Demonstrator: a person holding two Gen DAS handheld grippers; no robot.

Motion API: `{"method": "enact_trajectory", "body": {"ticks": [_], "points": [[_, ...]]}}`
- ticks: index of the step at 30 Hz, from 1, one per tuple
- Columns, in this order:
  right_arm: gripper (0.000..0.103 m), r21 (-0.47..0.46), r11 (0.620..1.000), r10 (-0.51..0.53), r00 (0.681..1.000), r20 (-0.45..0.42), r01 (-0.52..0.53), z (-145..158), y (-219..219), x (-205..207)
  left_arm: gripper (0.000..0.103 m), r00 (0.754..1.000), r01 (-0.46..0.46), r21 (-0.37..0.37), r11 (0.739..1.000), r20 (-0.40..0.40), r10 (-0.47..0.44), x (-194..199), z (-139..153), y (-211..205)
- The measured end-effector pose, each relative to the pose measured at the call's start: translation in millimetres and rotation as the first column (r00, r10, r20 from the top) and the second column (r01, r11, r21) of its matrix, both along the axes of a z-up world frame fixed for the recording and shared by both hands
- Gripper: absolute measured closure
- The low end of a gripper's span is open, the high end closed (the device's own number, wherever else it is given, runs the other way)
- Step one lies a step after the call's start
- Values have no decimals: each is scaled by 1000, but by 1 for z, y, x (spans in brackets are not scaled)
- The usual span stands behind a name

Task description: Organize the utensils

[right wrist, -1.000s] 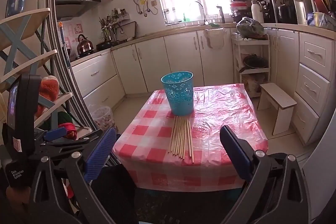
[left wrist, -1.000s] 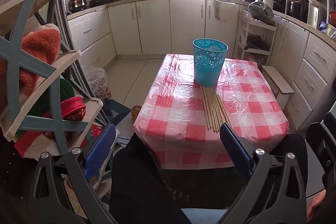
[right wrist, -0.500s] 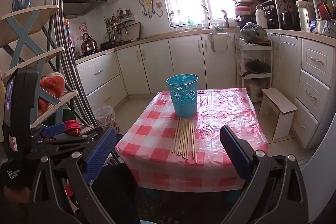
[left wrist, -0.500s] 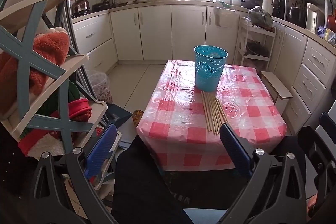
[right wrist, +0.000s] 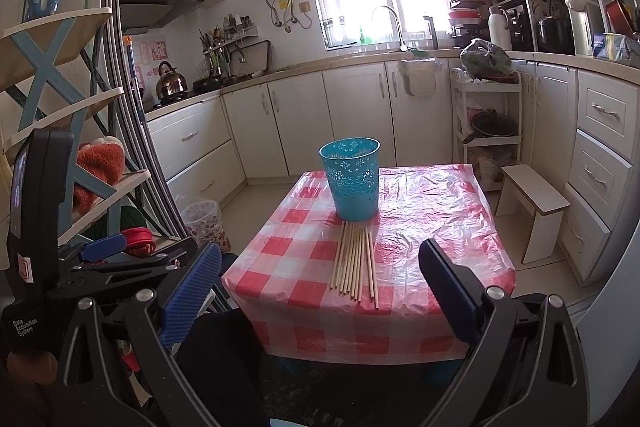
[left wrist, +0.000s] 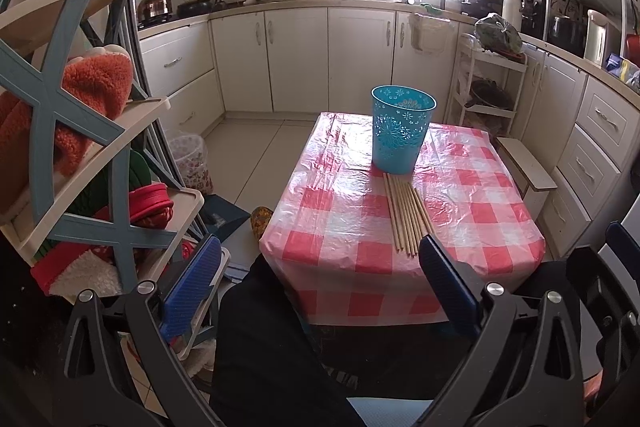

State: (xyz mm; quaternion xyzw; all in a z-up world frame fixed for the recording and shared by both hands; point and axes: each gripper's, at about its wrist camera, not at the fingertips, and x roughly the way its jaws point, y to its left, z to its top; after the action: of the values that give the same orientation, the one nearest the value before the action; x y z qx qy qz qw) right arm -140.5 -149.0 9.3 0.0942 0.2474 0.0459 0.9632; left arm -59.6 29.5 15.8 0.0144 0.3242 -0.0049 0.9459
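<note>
Several wooden chopsticks (left wrist: 406, 213) (right wrist: 356, 259) lie side by side on a small table with a red-and-white checked cloth (left wrist: 340, 223) (right wrist: 432, 227). Just behind them stands an upright teal perforated cup (left wrist: 402, 129) (right wrist: 353, 178). My left gripper (left wrist: 320, 287) is open, held low and short of the table's near edge, with nothing between its blue pads. My right gripper (right wrist: 320, 291) is also open and holds nothing, in front of the table. The left gripper's body shows at the left of the right wrist view.
A shelf rack (left wrist: 80, 131) with red and orange fabric items stands close on the left. A person's dark-clothed leg (left wrist: 272, 339) is below the left gripper. A low white stool (right wrist: 534, 203) is right of the table. White cabinets (left wrist: 300, 59) line the back and right.
Both views have tilted upward a little and pulled back slightly, so the table sits lower and a bit smaller in frame. Both grippers stay open. The chopsticks and cup have not moved.
</note>
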Motion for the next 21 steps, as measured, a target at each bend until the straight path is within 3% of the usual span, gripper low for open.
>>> {"method": "enact_trajectory", "body": {"ticks": [21], "points": [[8,-2,1000,8,1000,3,-8,3,0,2,8,1000,-11,-5,1000,-6,11,5,-3,-1]]}}
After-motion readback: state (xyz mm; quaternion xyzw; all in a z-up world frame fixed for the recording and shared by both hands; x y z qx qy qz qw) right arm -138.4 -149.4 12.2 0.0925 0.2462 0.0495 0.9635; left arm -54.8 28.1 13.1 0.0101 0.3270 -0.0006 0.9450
